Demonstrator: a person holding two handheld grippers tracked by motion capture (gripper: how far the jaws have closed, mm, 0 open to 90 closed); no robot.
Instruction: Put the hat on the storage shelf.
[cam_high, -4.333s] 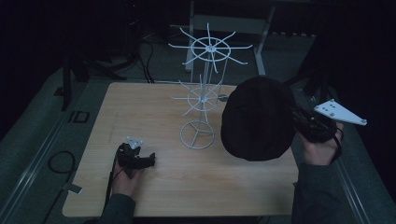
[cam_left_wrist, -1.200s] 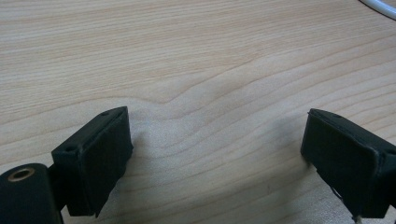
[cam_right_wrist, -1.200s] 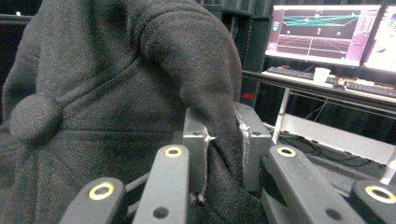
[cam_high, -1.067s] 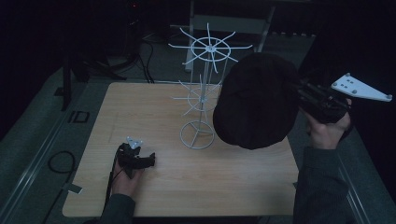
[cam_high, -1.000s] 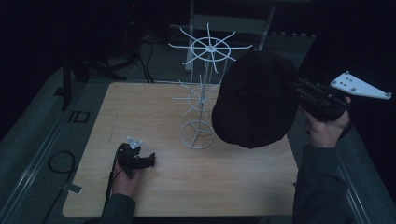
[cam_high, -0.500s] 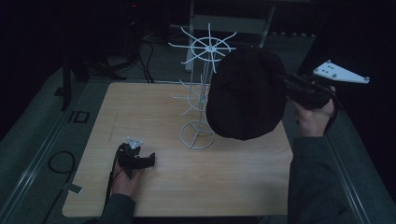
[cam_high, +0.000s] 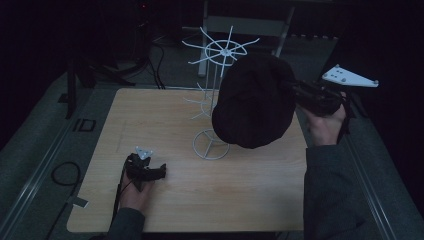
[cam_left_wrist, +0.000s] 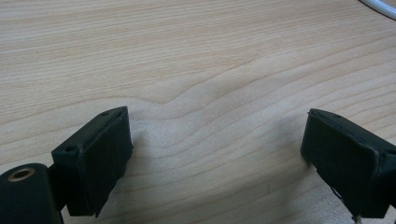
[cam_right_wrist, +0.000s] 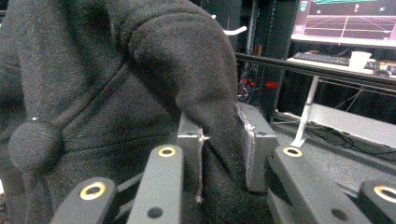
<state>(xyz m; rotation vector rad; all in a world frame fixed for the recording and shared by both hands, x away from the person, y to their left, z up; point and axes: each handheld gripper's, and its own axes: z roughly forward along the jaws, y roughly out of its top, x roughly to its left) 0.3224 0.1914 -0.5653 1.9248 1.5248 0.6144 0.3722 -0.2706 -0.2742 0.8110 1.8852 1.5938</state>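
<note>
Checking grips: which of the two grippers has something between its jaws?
The right gripper, pinching the black hat beside the white rack; the left gripper rests open on the table.

Black hat (cam_high: 252, 102) hides rack (cam_high: 216, 95) stem, right arms — hooks blurred, unreadable.

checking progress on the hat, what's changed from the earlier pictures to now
The right gripper has carried the black hat up and left, from beside the white wire rack to against its top spokes. Its jaws have just been opening a little, with a fold of the hat between them. The left gripper stayed resting open on the table; the rack has not moved.
</note>
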